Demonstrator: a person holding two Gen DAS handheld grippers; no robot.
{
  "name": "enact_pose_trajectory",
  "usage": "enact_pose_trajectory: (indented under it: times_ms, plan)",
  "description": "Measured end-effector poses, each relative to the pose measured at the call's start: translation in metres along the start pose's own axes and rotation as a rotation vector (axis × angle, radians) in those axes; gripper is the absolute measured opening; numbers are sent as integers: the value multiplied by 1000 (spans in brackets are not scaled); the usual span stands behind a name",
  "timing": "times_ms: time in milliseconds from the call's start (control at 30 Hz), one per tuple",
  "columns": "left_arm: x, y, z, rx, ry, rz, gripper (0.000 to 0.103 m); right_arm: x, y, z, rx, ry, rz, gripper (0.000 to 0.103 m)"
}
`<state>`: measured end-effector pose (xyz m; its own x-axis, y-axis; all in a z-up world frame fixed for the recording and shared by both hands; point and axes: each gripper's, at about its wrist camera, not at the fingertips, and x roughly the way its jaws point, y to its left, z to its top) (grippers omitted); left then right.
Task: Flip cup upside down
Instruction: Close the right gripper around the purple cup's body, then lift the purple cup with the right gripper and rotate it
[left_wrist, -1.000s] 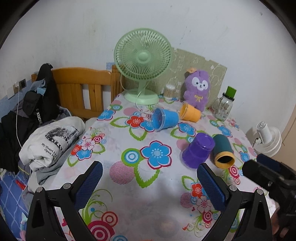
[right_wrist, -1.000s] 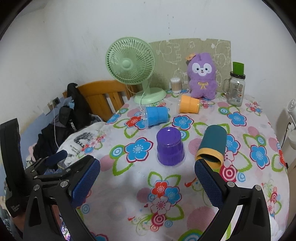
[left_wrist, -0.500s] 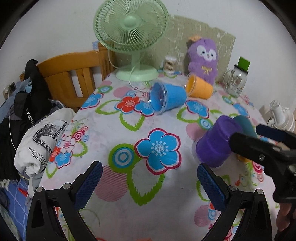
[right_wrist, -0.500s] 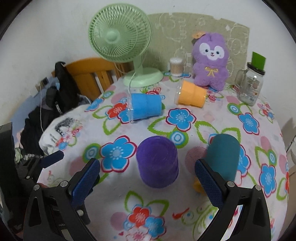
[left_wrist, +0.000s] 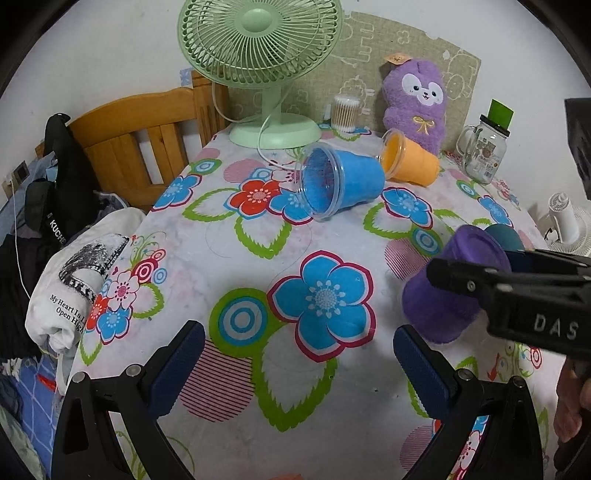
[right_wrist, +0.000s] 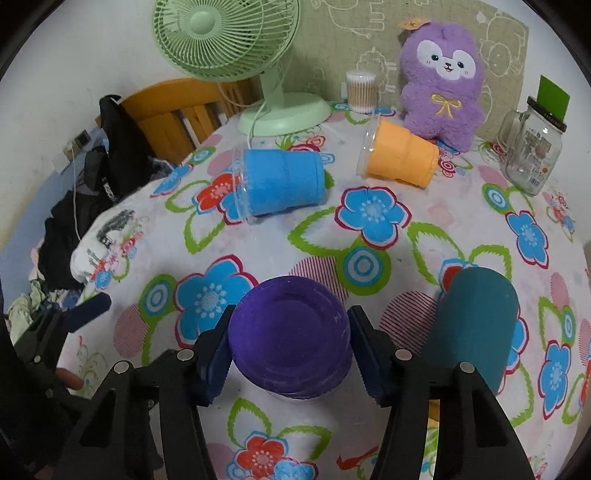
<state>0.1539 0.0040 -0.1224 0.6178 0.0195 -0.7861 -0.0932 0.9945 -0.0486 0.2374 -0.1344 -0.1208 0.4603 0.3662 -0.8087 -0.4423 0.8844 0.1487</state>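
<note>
A purple cup stands upside down on the flowered tablecloth. My right gripper has closed on its sides, one blue pad on each flank. In the left wrist view the purple cup sits at the right, with the right gripper's black finger across it. My left gripper is open and empty above the cloth's near part. A blue cup, an orange cup and a teal cup lie on their sides.
A green fan, a cotton-swab jar, a purple plush toy and a glass jar with a handle stand along the back. A wooden chair and piled clothes are to the left.
Both grippers moved forward over the table. My right gripper came down around the purple cup and narrowed from wide open onto its sides. The left stayed open.
</note>
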Motion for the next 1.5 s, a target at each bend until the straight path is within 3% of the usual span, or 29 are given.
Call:
enact_pose_trajectory:
  times_ms: [267, 500, 700, 900, 1233, 1400, 1500]
  plan:
    - [-21, 7, -10, -25, -16, -12, 103, -37, 19, -8, -30, -99, 26, 58]
    - [-54, 13, -43, -38, -17, -41, 103, -75, 48, -47, -76, -191, 55, 58]
    - [-79, 13, -87, -52, 11, -57, 103, -56, 53, -76, -48, -178, 40, 58]
    - [-100, 15, -116, -67, 11, -43, 103, -71, 65, -113, -59, -279, 39, 58]
    - [-116, 14, -132, -64, -9, -47, 103, -104, 54, -201, -16, -379, 7, 57]
    - [-116, 8, -133, -56, -6, -62, 103, -107, 57, -220, -18, -338, -28, 56]
    - [-119, 1, -134, -35, -11, -72, 103, -121, 66, -227, -21, -365, -43, 55]
